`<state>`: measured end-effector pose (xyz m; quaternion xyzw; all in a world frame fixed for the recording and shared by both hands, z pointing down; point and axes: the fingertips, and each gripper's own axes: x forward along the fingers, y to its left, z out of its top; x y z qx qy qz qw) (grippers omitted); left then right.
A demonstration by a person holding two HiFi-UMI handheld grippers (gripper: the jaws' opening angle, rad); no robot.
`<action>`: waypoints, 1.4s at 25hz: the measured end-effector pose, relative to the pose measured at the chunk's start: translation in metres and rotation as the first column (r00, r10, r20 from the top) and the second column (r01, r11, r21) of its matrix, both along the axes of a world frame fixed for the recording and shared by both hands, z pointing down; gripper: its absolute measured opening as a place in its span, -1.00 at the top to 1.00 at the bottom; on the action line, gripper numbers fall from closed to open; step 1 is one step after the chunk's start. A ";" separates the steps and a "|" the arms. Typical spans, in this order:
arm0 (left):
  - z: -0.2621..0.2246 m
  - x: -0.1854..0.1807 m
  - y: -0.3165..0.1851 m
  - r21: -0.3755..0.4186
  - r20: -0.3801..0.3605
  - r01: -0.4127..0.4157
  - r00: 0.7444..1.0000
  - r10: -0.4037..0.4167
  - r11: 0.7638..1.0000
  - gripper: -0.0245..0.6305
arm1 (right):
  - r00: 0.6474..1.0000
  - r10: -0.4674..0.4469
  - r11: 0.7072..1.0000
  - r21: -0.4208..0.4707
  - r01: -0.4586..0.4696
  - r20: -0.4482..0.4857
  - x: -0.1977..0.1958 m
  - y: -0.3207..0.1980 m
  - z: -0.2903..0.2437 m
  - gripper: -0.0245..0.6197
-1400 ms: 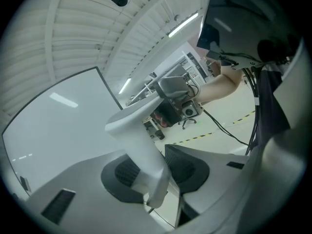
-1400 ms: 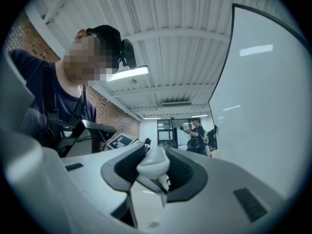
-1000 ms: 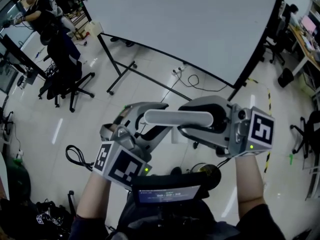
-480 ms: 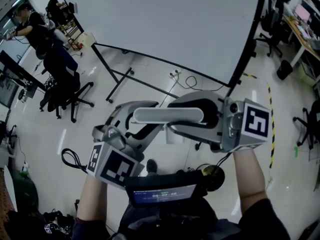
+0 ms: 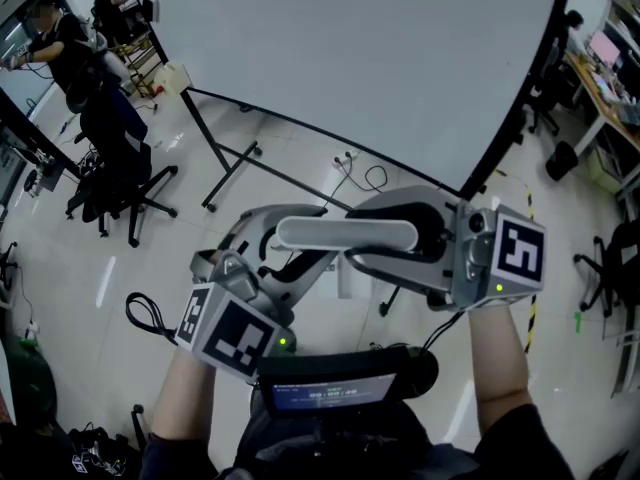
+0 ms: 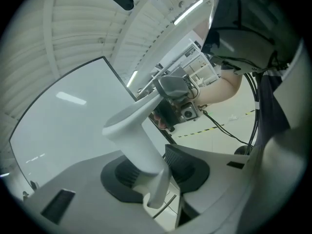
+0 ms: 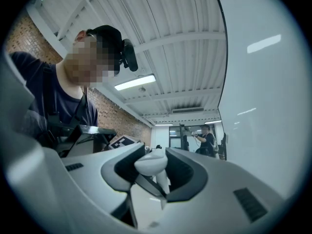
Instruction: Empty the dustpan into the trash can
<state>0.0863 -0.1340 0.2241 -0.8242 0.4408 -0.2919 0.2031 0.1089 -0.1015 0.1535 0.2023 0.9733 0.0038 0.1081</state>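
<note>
Dustpan handle (image 5: pixel 345 235): white bar, roughly level, held in air over floor (image 5: pixel 300 183), between both tools. Pan itself out of sight; contents cannot tell. Left tool (image 5: pixel 268 233): jaws partly apart, pads clamped on handle shaft. Right tool (image 5: pixel 360 240): jaws partly apart, clamped on handle end. Whiteboard (image 5: pixel 350 58) beyond. Chair (image 5: pixel 120 183) toward floor's left edge.

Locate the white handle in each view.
Head view: white handle at centre, lying crosswise.
Left gripper view: just below centre, held between the jaws.
Right gripper view: lower centre, seen end-on between the jaws.
Shared landmark: the whiteboard, at left in the left gripper view and at right in the right gripper view.
</note>
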 end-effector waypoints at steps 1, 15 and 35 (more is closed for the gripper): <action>0.000 -0.006 -0.003 0.005 -0.007 -0.003 1.000 0.004 1.000 0.50 | 1.000 0.003 1.000 0.006 -0.003 -0.008 -0.007 -0.003 0.000 0.45; -0.016 -0.121 -0.036 0.082 -0.108 -0.130 0.984 0.138 0.988 0.50 | 0.994 0.092 0.996 -0.004 -0.092 -0.067 -0.130 -0.033 -0.010 0.45; -0.017 -0.264 -0.025 0.116 -0.289 -0.224 0.925 0.249 0.968 0.55 | 0.987 0.108 0.991 -0.068 -0.117 -0.118 -0.278 -0.030 -0.005 0.45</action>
